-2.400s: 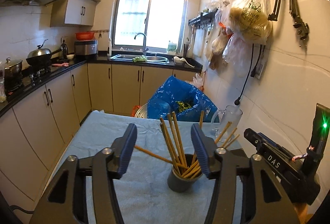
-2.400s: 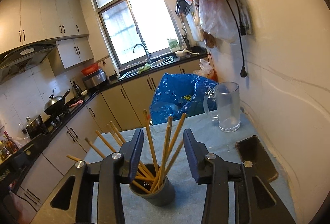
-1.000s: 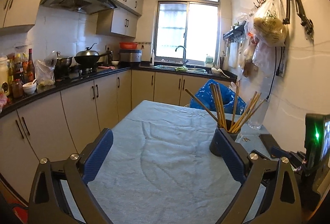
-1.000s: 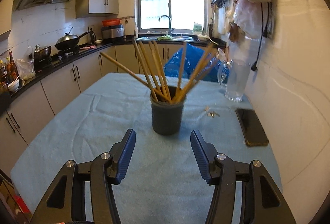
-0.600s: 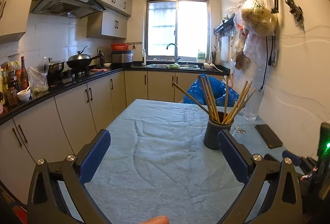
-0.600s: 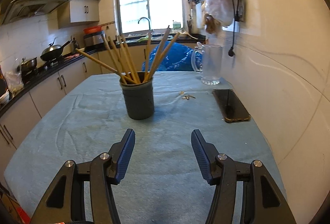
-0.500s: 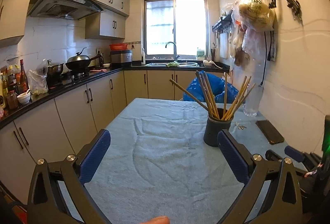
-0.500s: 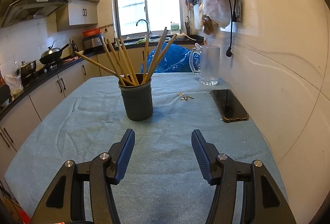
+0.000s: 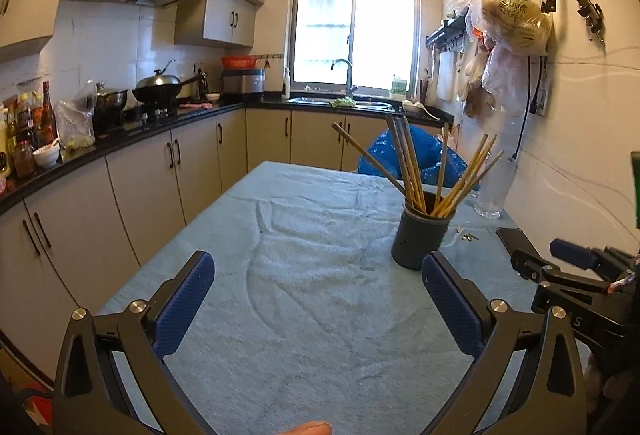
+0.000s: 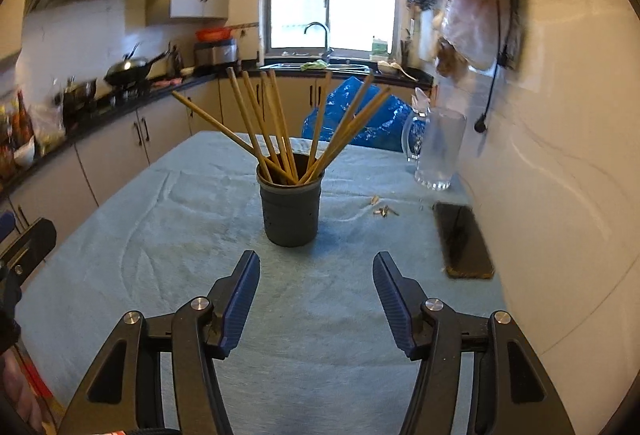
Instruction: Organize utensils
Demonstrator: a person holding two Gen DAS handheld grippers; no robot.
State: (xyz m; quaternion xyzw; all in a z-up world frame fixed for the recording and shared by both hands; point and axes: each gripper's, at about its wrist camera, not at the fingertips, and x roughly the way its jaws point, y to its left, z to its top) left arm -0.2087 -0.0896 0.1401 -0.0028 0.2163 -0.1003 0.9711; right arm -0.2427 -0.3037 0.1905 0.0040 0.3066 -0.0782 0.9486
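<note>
A dark grey holder (image 10: pixel 290 213) stands upright on the blue cloth-covered table (image 10: pixel 160 235). Several wooden chopsticks (image 10: pixel 276 127) fan out of it. It also shows in the left wrist view (image 9: pixel 420 239), with its chopsticks (image 9: pixel 412 167). My right gripper (image 10: pixel 316 267) is open and empty, a short way in front of the holder. My left gripper (image 9: pixel 318 271) is wide open and empty, to the left and nearer than the holder. The right gripper's body (image 9: pixel 568 283) shows at the right edge of the left wrist view.
A black phone (image 10: pixel 462 239) lies by the right wall. A glass mug (image 10: pixel 438 151) stands behind it, with small keys (image 10: pixel 384 211) nearby. A blue bag (image 10: pixel 360 119) sits past the table's far end. Kitchen counters (image 9: pixel 120 139) run along the left.
Both grippers have drawn back from the holder, which earlier stood between their fingers. The left gripper has opened wider. The right view has just swung slightly and is blurred.
</note>
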